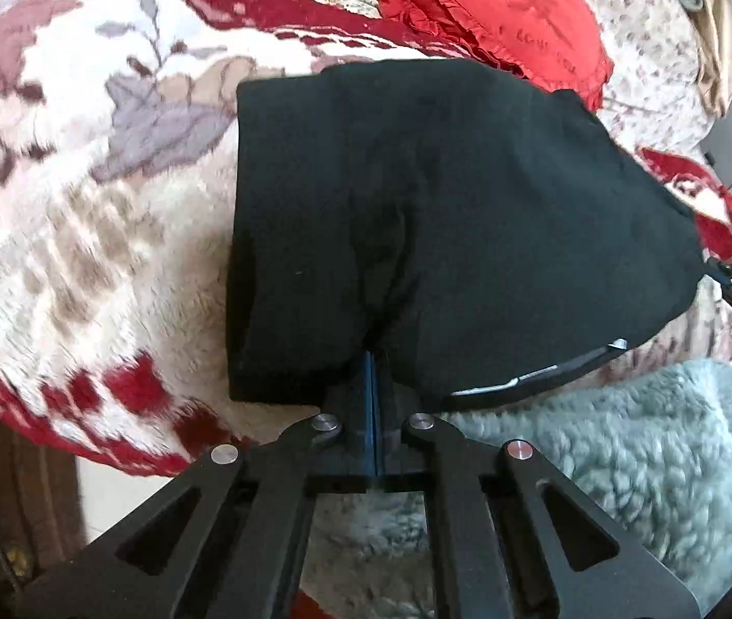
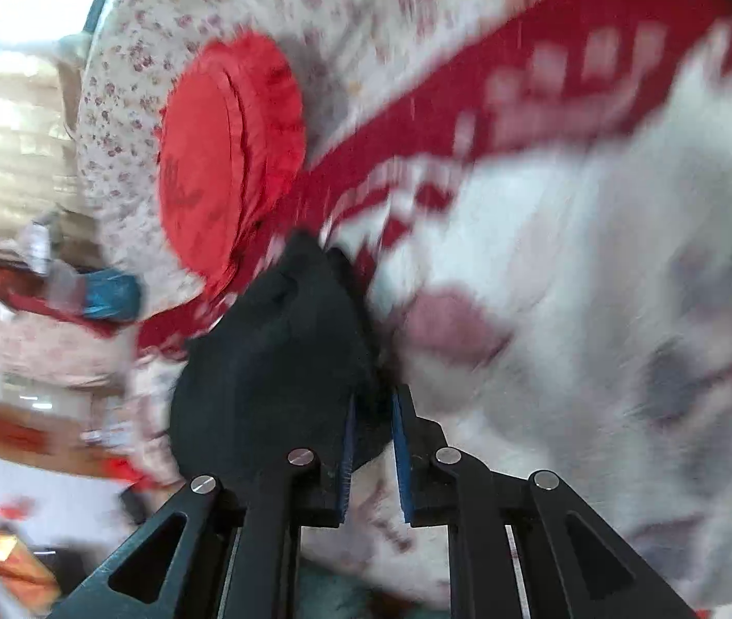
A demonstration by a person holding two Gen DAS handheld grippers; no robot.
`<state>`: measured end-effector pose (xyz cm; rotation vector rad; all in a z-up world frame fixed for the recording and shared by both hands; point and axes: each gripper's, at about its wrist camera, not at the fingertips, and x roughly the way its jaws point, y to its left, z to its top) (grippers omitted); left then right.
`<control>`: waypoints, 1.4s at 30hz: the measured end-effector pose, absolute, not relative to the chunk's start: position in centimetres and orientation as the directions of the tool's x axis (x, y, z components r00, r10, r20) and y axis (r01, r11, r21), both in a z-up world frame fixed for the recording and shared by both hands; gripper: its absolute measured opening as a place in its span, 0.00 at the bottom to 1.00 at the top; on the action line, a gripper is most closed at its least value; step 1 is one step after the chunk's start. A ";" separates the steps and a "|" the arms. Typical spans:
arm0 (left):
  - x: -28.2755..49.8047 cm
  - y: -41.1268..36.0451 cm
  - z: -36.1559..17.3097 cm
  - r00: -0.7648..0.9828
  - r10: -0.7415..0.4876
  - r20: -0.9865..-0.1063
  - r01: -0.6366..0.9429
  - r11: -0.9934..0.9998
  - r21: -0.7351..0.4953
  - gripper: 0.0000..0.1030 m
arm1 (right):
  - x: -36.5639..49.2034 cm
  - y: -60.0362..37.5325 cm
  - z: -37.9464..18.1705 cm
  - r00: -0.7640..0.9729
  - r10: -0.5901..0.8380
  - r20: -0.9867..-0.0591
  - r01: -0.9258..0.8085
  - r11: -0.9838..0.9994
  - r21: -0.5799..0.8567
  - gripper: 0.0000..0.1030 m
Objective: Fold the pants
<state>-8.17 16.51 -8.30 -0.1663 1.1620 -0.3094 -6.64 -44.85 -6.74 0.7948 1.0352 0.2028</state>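
Black pants [image 1: 443, 227] spread on floral blanket [image 1: 56, 237], below red cushion [image 1: 494, 20]; clamped at near edge by left gripper [image 1: 372, 371], at corner by right gripper [image 2: 373, 412].

a fluffy white blanket [image 1: 82, 237] with red border and mauve leaf pattern covers the bed. a red ruffled cushion [image 1: 489, 15] lies on a small-flowered sheet [image 1: 639, 51] beyond it. a shaggy grey-blue throw [image 1: 623, 454] sits at the near edge.
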 end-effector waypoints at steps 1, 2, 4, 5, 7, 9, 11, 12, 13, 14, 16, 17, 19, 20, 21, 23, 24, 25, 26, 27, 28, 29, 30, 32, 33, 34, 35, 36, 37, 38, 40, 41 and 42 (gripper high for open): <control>-8.2 16.7 -8.3 0.361 -0.334 -0.871 0.144 0.942 -0.302 0.02 | -6.9 -44.8 -5.6 0.547 0.438 -0.713 0.210 0.753 0.623 0.12; -8.2 16.8 -8.3 0.360 -0.334 -0.871 0.140 0.943 -0.303 0.02 | -7.1 -44.5 -4.4 0.580 0.382 -0.720 0.203 0.787 0.582 0.12; -8.3 16.2 -8.2 0.371 -0.305 -0.877 0.150 0.952 -0.267 0.02 | -7.1 -43.4 -2.7 0.619 0.386 -0.684 0.143 0.801 0.581 0.12; -8.4 16.0 -8.1 0.376 -0.298 -0.878 0.155 0.954 -0.257 0.02 | -6.7 -42.5 -2.3 0.618 0.413 -0.669 0.101 0.802 0.589 0.12; -8.6 16.0 -7.9 0.387 -0.297 -0.873 0.162 0.954 -0.253 0.02 | -5.5 -40.3 -3.4 0.537 0.498 -0.681 0.022 0.798 0.602 0.12; -9.4 16.2 -6.8 0.412 -0.304 -0.859 0.180 0.951 -0.250 0.02 | -4.1 -38.5 -6.8 0.363 0.509 -0.781 0.059 0.824 0.564 0.09; -10.6 16.3 -4.9 0.451 -0.306 -0.838 0.219 0.949 -0.229 0.02 | -3.9 -38.7 -7.5 0.328 0.549 -0.768 0.088 0.792 0.604 0.09; -11.0 16.3 -3.5 0.482 -0.315 -0.817 0.244 0.944 -0.221 0.03 | -3.9 -38.4 -7.0 0.319 0.536 -0.782 0.075 0.808 0.584 0.09; -10.7 16.2 -2.5 0.503 -0.324 -0.802 0.255 0.941 -0.220 0.03 | -3.9 -37.7 -6.4 0.289 0.517 -0.806 0.039 0.834 0.550 0.09; -10.1 16.0 -0.9 0.533 -0.337 -0.776 0.260 0.938 -0.229 0.03 | -3.8 -37.3 -5.8 0.284 0.502 -0.817 0.018 0.849 0.527 0.10; -8.4 15.3 1.1 0.577 -0.348 -0.739 0.252 0.936 -0.244 0.11 | -3.2 -36.8 -4.4 0.327 0.478 -0.815 0.005 0.862 0.508 0.10; -7.1 14.6 1.6 0.595 -0.340 -0.728 0.245 0.940 -0.239 0.16 | -2.5 -36.6 -3.5 0.369 0.473 -0.800 0.010 0.859 0.512 0.11; -4.0 13.1 0.9 0.604 -0.293 -0.741 0.227 0.955 -0.192 0.36 | -0.9 -35.7 -2.3 0.457 0.504 -0.733 0.012 0.821 0.571 0.12; -2.8 12.4 0.2 0.593 -0.263 -0.761 0.212 0.963 -0.168 0.36 | 0.0 -34.9 -2.3 0.481 0.540 -0.691 0.011 0.784 0.621 0.12; -0.9 12.1 -1.9 0.544 -0.208 -0.813 0.170 0.976 -0.137 0.36 | 0.9 -34.0 -2.6 0.491 0.571 -0.658 0.011 0.751 0.661 0.12; 0.7 12.3 -5.9 0.462 -0.102 -0.881 0.107 0.993 -0.059 0.25 | 2.6 -31.0 -3.3 0.500 0.603 -0.622 0.011 0.713 0.701 0.12; 0.6 12.3 -6.1 0.483 -0.103 -0.869 0.113 0.992 -0.055 0.25 | 3.3 -29.3 -3.5 0.491 0.624 -0.608 -0.005 0.700 0.714 0.12; 0.4 12.4 -6.1 0.485 -0.096 -0.869 0.103 0.993 -0.052 0.20 | 4.0 -27.1 -3.7 0.472 0.654 -0.591 -0.038 0.685 0.727 0.12; 0.1 12.6 -5.9 0.486 -0.057 -0.872 0.078 0.997 -0.022 0.13 | 4.5 -25.3 -3.7 0.453 0.676 -0.581 -0.073 0.677 0.732 0.12; -0.2 12.7 -6.0 0.488 -0.042 -0.872 0.076 0.997 -0.005 0.13 | 5.2 -22.9 -3.5 0.423 0.696 -0.580 -0.121 0.678 0.725 0.12; -0.4 12.9 -6.2 0.492 -0.048 -0.869 0.081 0.997 -0.010 0.13 | 5.6 -21.9 -3.4 0.408 0.706 -0.579 -0.144 0.676 0.722 0.12; -0.6 13.1 -6.3 0.497 -0.054 -0.866 0.077 0.997 -0.018 0.13 | 6.2 -20.7 -3.3 0.397 0.721 -0.568 -0.164 0.665 0.728 0.12; -0.5 13.1 -6.4 0.498 -0.059 -0.865 0.066 0.997 -0.030 0.13 | 6.8 -20.1 -3.4 0.391 0.743 -0.543 -0.178 0.640 0.748 0.12; -0.2 12.7 -6.4 0.503 -0.044 -0.863 0.062 0.998 -0.015 0.13 | 8.3 -17.7 -4.2 0.338 0.820 -0.461 -0.200 0.541 0.817 0.13; -0.2 12.6 -6.6 0.509 -0.031 -0.860 0.062 0.998 0.001 0.13 | 9.1 -16.5 -5.0 0.294 0.843 -0.451 -0.207 0.517 0.831 0.14; -0.1 12.3 -6.5 0.512 -0.023 -0.859 0.063 0.998 0.011 0.13 | 9.6 -15.8 -5.8 0.273 0.835 -0.478 -0.210 0.537 0.817 0.14; 0.0 12.1 -6.6 0.516 -0.007 -0.857 0.063 0.998 0.029 0.13 | 10.2 -15.3 -6.7 0.286 0.790 -0.543 -0.196 0.602 0.774 0.14; -0.3 11.6 -6.5 0.517 0.004 -0.856 0.064 0.997 0.044 0.13 | 10.9 -15.8 -7.8 0.313 0.758 -0.572 -0.151 0.634 0.758 0.09; -0.3 11.3 -6.5 0.519 0.019 -0.855 0.068 0.996 0.063 0.13 | 11.7 -17.5 -9.5 0.347 0.761 -0.549 -0.056 0.601 0.797 0.01; -0.3 11.1 -6.6 0.521 0.035 -0.853 0.073 0.994 0.085 0.13 | 12.0 -18.8 -10.1 0.376 0.765 -0.522 -0.001 0.564 0.826 0.00; -0.4 11.0 -6.7 0.524 0.043 -0.851 0.079 0.992 0.099 0.13 | 11.5 -21.8 -9.8 0.485 0.688 -0.540 0.089 0.575 0.813 0.01; -0.4 11.1 -6.7 0.523 0.041 -0.851 0.078 0.992 0.096 0.13 | 11.0 -23.0 -9.3 0.516 0.672 -0.531 0.107 0.565 0.818 0.01; -0.4 11.2 -6.7 0.523 0.036 -0.851 0.076 0.993 0.089 0.13 | 10.5 -23.5 -9.1 0.519 0.701 -0.488 0.099 0.518 0.850 0.02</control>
